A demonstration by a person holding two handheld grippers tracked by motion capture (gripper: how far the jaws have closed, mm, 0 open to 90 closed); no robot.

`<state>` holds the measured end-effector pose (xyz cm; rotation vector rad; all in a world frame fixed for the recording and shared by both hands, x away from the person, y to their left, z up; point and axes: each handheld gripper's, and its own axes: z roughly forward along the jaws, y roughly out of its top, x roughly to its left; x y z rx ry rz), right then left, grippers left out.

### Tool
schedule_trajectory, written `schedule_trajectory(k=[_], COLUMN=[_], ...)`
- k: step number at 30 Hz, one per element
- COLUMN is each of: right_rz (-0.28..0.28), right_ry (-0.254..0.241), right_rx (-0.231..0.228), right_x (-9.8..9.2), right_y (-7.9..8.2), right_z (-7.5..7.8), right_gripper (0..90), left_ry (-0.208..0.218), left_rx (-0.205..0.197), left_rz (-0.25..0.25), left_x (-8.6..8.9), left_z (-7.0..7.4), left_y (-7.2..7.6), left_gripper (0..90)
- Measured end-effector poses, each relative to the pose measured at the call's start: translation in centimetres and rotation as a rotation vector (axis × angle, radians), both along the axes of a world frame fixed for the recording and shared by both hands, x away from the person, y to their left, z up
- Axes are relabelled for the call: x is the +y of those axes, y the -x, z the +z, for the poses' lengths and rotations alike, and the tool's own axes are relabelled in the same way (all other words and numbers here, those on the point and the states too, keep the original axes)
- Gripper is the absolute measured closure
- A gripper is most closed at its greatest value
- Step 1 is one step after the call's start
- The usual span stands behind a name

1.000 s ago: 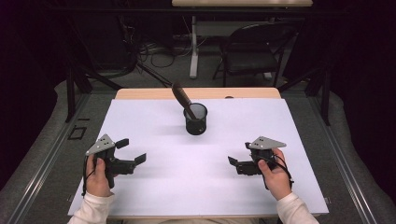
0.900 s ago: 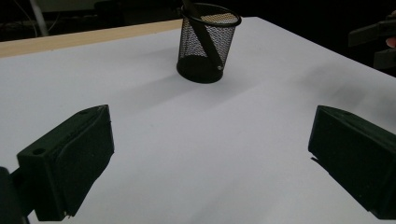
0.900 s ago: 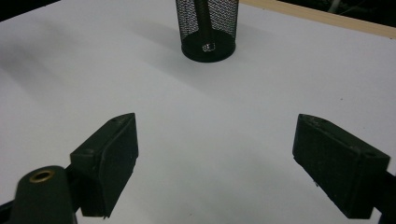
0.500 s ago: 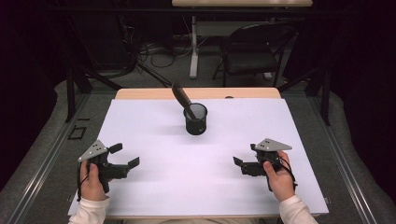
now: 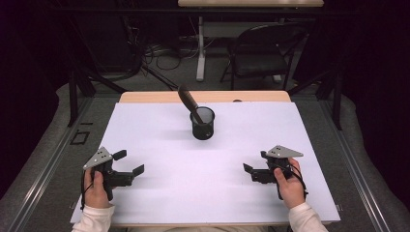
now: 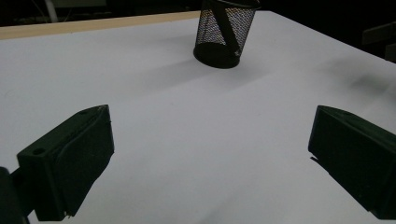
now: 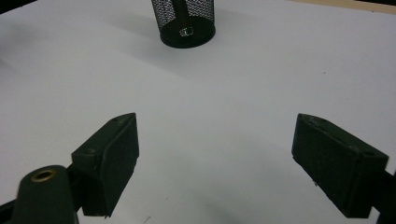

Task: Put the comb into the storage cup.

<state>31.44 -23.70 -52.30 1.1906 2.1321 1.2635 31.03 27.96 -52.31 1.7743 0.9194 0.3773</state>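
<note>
A black mesh cup point(image 5: 202, 124) stands at the far middle of the white table cover point(image 5: 159, 140). A dark stick-like tool point(image 5: 187, 100) leans out of it to the upper left. My left gripper point(image 5: 129, 162) is held near the front left, open, with nothing between its jaws. My right gripper point(image 5: 255, 162) is at the front right, also open on nothing. Both point inward, toward the table's middle. In the left gripper view the cup point(image 6: 225, 30) is far ahead of the open left gripper point(image 6: 210, 154). The right gripper view has the cup point(image 7: 186, 21) far ahead of the wide right gripper point(image 7: 215, 158).
A strip of bare wooden tabletop point(image 5: 159, 96) runs behind the white cover. Beyond the table stand a black chair point(image 5: 263, 53) and a desk leg point(image 5: 200, 48), with cables on the floor. Dark stand legs point(image 5: 77, 87) flank the table's left side.
My left gripper has drifted left and a little nearer the front edge. The right gripper has shifted slightly to the right. Cup and tool have not moved.
</note>
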Motion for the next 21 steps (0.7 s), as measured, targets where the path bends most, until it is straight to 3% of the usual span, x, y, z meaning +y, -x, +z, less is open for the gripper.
schedule_trajectory(k=[3,21], right_rz=[-0.011,0.007], right_ry=[-0.007,-0.004], right_rx=[0.007,0.018], right_x=[-0.17,-0.11], right_y=[-0.03,0.05], right_z=[-0.17,-0.78], right_gripper=[14.7,14.9], left_ry=[-0.019,-0.024], left_rx=[-0.008,-0.006], left_rz=[-0.004,-0.008], left_x=[-0.03,-0.06], left_z=[-0.09,-0.38], left_y=[-0.01,-0.02], left_gripper=[0.4,0.4])
